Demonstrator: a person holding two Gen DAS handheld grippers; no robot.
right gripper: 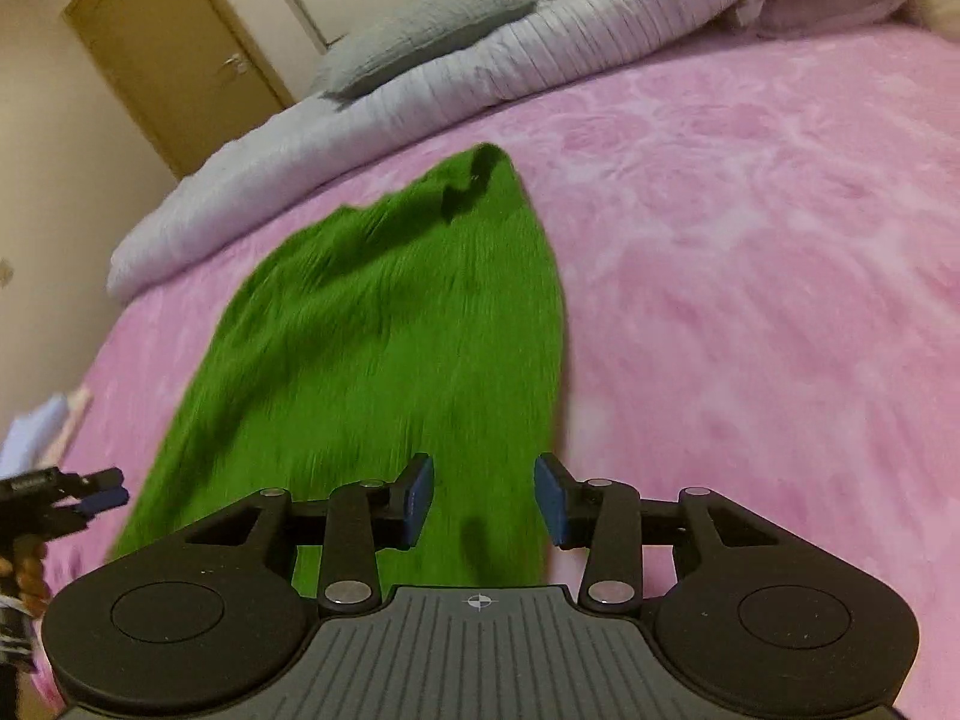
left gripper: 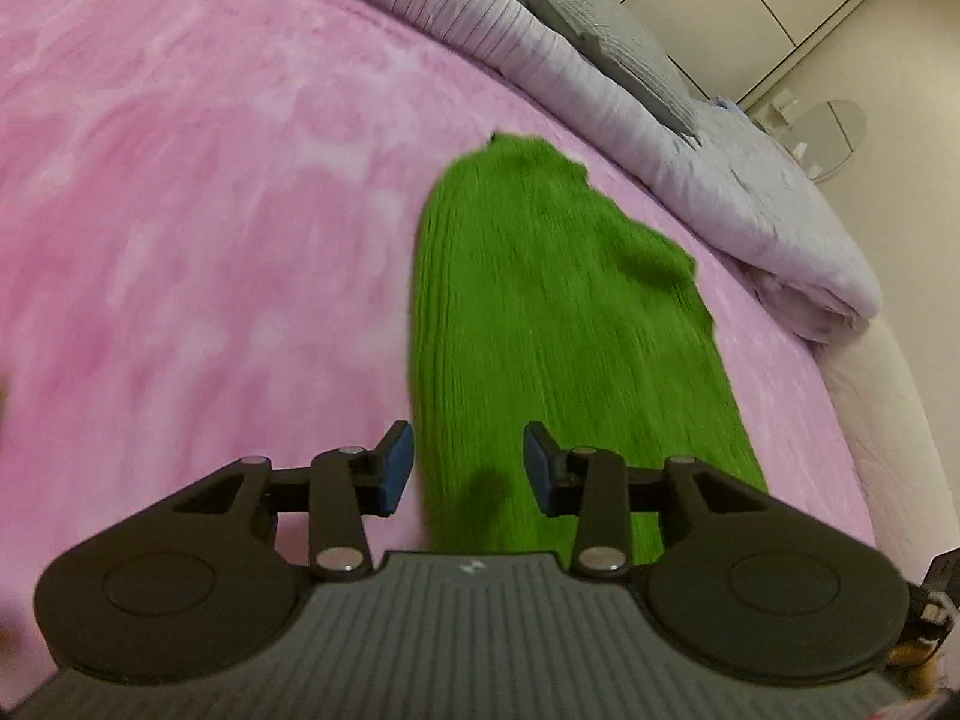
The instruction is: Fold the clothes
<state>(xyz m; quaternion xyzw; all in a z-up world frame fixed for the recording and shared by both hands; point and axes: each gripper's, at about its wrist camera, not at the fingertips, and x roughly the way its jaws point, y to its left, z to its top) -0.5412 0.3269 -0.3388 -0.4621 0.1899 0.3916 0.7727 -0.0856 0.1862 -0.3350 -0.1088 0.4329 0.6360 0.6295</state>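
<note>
Left tool [left gripper: 468,468] is sitting nearest the lens, blue pads spread wide, gripping nothing, hovering over the near end of the green garment [left gripper: 558,324]. Right tool [right gripper: 483,498] is doing the same: pads wide apart, nothing between them, over the garment's [right gripper: 390,348] near right edge. Garment is lying flat on the pink blanket [left gripper: 198,240], running as a long strip from 6 toward 12 o'clock, far end rumpled and narrowing. In the right wrist view the left tool [right gripper: 99,495] is showing at 9 o'clock, beside the garment's left edge. Lilac duvet [left gripper: 690,180] is bunching along the far side of the bed, grey pillow [right gripper: 420,30] resting on it. Brown door [right gripper: 174,54] is sitting at 11 o'clock.
</note>
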